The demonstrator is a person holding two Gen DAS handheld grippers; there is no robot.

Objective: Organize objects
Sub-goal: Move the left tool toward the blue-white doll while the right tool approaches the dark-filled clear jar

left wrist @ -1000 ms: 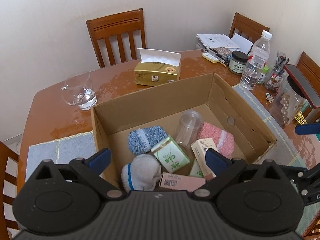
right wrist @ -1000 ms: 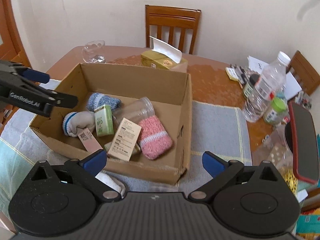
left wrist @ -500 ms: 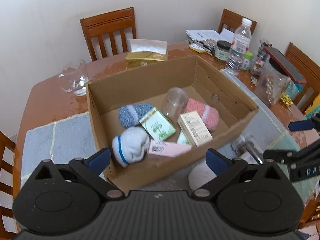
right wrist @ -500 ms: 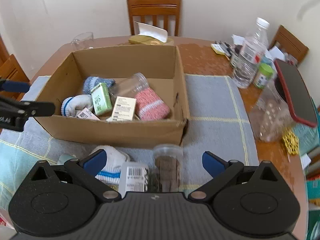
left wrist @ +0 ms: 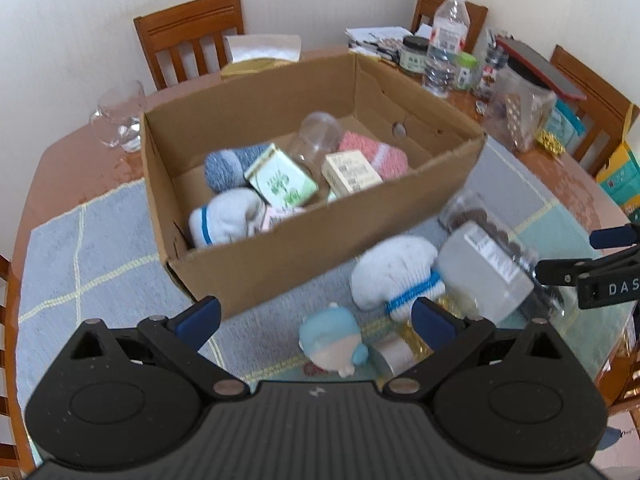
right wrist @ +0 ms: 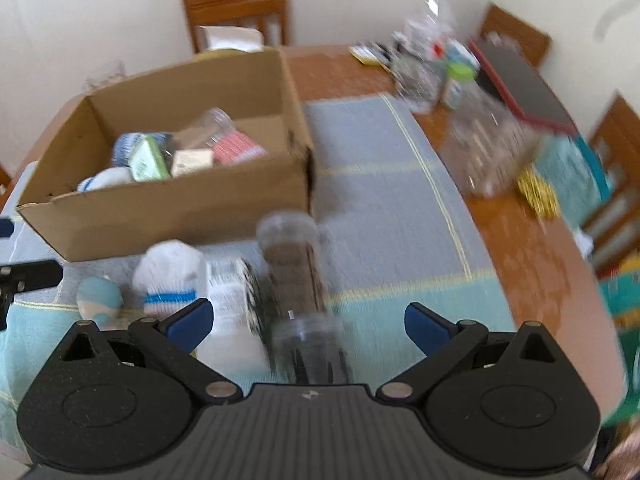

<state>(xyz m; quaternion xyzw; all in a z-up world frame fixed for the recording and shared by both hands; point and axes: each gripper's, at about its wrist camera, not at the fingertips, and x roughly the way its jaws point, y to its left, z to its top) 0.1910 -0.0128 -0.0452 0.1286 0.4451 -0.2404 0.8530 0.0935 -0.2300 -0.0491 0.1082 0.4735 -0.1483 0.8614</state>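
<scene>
fingers of left gripper (left wrist: 316,318) and right gripper (right wrist: 308,320) apart, empty; cardboard box (left wrist: 304,240) part-filled; sock (left wrist: 394,270), jar (right wrist: 298,264), figurine (left wrist: 332,340) remain outside by mat's near edge

Water bottle (left wrist: 447,36), wine glass (left wrist: 120,120) and chairs (left wrist: 192,36) surround the table

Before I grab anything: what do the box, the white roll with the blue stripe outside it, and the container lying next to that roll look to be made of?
Cardboard box: brown corrugated card, matte, with raw cut edges. White roll: soft knitted fabric, apparently a sock, fuzzy with a ribbed blue band. Container: seemingly clear plastic, glossy, with a printed paper label; dark contents show through.
</scene>
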